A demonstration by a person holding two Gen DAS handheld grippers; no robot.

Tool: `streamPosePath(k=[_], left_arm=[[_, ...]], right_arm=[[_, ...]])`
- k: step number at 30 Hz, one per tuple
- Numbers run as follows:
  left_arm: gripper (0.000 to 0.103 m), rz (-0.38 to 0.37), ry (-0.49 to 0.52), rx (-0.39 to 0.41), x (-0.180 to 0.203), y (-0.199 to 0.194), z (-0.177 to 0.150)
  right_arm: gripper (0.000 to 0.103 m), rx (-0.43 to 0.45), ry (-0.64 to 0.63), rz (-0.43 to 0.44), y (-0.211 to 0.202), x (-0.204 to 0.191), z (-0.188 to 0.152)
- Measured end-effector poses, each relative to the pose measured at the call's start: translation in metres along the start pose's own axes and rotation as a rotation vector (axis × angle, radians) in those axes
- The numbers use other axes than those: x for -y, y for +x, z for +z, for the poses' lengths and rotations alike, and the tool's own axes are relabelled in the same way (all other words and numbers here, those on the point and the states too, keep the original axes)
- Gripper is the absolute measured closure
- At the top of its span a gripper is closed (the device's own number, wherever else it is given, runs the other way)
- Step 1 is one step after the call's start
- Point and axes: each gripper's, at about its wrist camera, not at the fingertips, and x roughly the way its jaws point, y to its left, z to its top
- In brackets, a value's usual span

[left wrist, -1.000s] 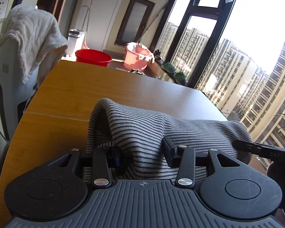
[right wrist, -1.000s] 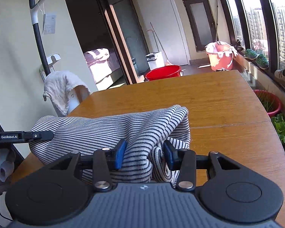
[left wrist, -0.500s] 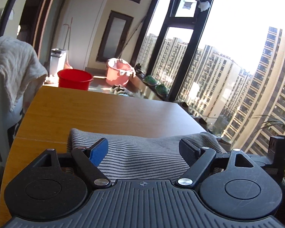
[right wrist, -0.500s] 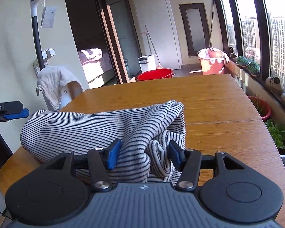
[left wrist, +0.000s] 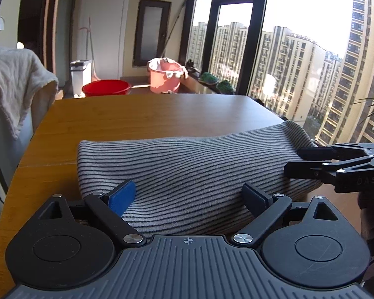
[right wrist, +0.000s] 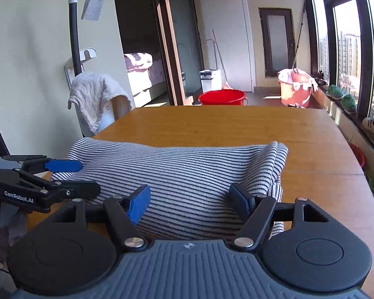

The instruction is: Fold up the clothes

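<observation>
A grey striped garment [left wrist: 187,169] lies folded in a long bundle across the near end of the wooden table [left wrist: 147,114]; it also shows in the right wrist view [right wrist: 187,172]. My left gripper [left wrist: 189,196] is open, its blue-padded fingers spread over the garment's near edge, holding nothing. My right gripper [right wrist: 190,200] is open too, fingers spread over the cloth's near edge. The right gripper also shows at the right in the left wrist view [left wrist: 296,160], at the garment's right end. The left gripper shows at the left in the right wrist view [right wrist: 87,178].
A chair with a white towel [left wrist: 15,82] over its back stands at the table's left side. A red basin [left wrist: 106,87], a pink bucket [left wrist: 165,74] and a white bin [left wrist: 81,74] sit on the floor beyond the table. Large windows [left wrist: 311,49] run along the right.
Both grippers have opened and let go of the striped garment. The garment has dropped from a raised hump and lies flatter on the table.
</observation>
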Motion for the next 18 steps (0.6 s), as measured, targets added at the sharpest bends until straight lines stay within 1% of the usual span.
streamPosePath(k=[1,2,4,6,9,10,11,12,13,14,15,16,17,18], left_arm=[[0.007,-0.001,0.002,-0.001,0.003,0.001,-0.002],[0.007,-0.004,0.004,-0.002,0.004,0.001,-0.002],[0.005,-0.011,0.007,-0.005,0.004,0.004,-0.001],[0.005,-0.011,0.004,-0.002,0.005,0.003,0.0],[0.005,0.023,-0.015,0.036,0.004,-0.01,0.002],[0.005,0.046,-0.011,0.058,0.004,-0.019,0.002],[0.005,0.068,-0.006,0.08,0.004,-0.027,0.002],[0.005,0.093,-0.003,0.092,0.004,-0.034,0.001],[0.005,0.117,-0.007,0.078,0.001,-0.036,-0.001],[0.007,0.118,-0.022,0.056,-0.003,-0.035,-0.003],[0.014,0.104,-0.046,0.03,-0.008,-0.032,-0.005],[0.027,0.081,-0.075,-0.002,-0.014,-0.027,-0.008],[0.03,0.068,-0.096,-0.028,-0.019,-0.022,-0.011],[0.028,0.064,-0.108,-0.035,-0.023,-0.02,-0.015]], right_arm=[[0.032,0.029,-0.036,-0.007,-0.002,-0.003,-0.006],[0.032,0.032,-0.054,-0.015,-0.003,-0.006,-0.008],[0.032,0.029,-0.023,-0.014,-0.006,-0.007,-0.006],[0.032,0.031,-0.029,-0.02,-0.008,-0.007,-0.006],[0.032,0.072,-0.067,-0.066,-0.017,-0.013,-0.007],[0.031,0.087,-0.049,-0.084,-0.021,-0.01,-0.006],[0.024,0.102,-0.032,-0.102,-0.024,-0.007,-0.005],[0.021,0.116,-0.014,-0.119,-0.027,-0.004,-0.005],[0.019,0.131,0.004,-0.137,-0.03,-0.001,-0.004],[0.019,0.132,0.029,-0.144,-0.033,0.004,-0.004],[0.02,0.094,0.076,-0.123,-0.035,0.013,-0.007],[0.028,0.054,0.12,-0.1,-0.035,0.022,-0.01],[0.035,0.013,0.155,-0.077,-0.029,0.029,-0.014],[0.037,-0.006,0.177,-0.069,-0.024,0.033,-0.017]])
